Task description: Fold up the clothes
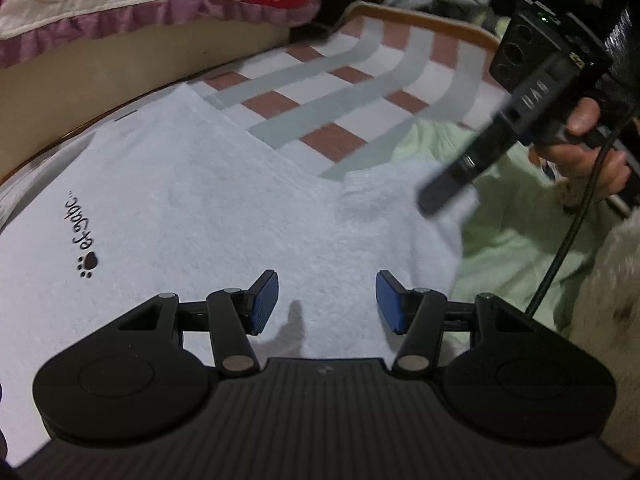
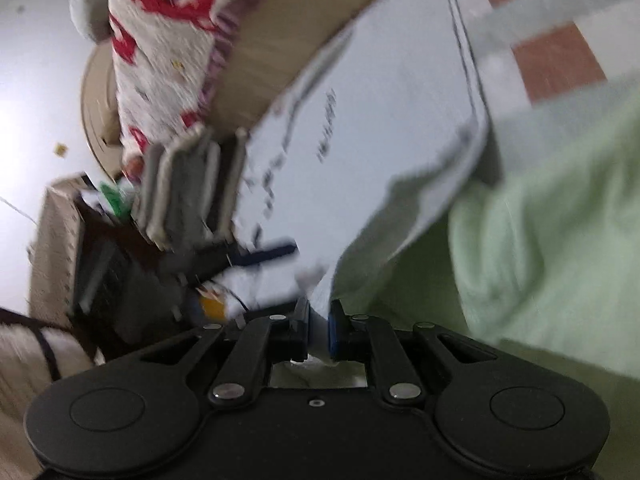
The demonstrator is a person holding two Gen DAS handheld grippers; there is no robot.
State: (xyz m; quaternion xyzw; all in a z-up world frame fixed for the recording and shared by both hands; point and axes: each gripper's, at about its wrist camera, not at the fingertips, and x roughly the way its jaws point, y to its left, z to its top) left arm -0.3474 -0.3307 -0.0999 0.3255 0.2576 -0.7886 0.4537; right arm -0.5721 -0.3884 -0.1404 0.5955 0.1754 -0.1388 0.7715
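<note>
Nearest, the left gripper (image 1: 326, 300) hovers with fingers spread over one white paw-print garment (image 1: 192, 208), which lies flat on the checked mat (image 1: 332, 92), probably ready to steady it. Farther right, the right gripper (image 2: 319, 330) pinches that garment's edge, likely for folding, beside one pale green cloth (image 2: 552, 248).

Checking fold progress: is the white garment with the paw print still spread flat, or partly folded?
Partly folded. The white garment lies mostly flat, but the right gripper pinches one edge, lifted clear of the green cloth.
</note>
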